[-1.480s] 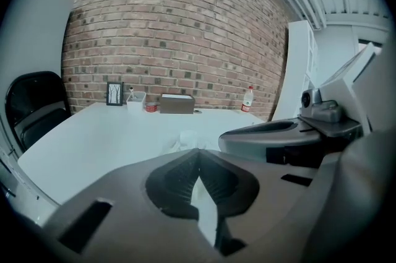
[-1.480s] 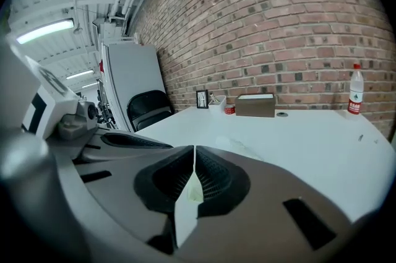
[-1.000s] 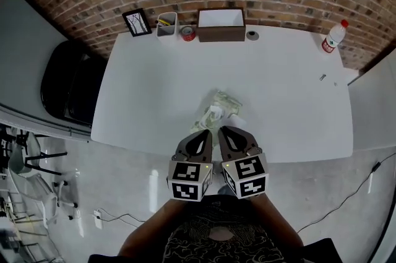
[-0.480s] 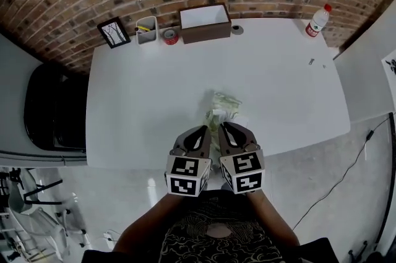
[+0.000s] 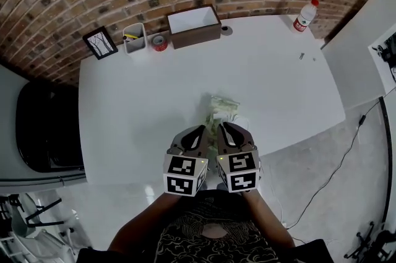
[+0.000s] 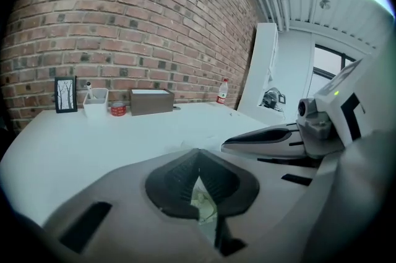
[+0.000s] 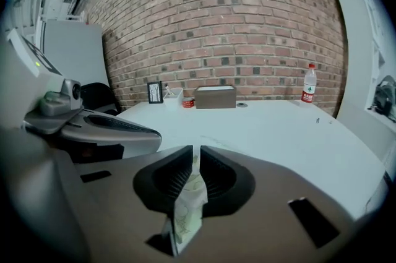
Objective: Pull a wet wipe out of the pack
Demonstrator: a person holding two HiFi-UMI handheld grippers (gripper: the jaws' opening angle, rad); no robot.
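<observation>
White table; one wipe pack; left tongs, right tongs both clamping it.

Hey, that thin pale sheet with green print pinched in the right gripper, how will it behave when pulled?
Probably floppy: the thin pale sheet with green print hangs creased and folded below the right gripper, whose jaws pinch it. The soft green pack looks slack and light, so it may drag along the smooth white table unless held down.

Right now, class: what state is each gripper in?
Left gripper: closed, seemingly on the pack edge.
Right gripper: closed on a pale, green-printed sheet.
</observation>
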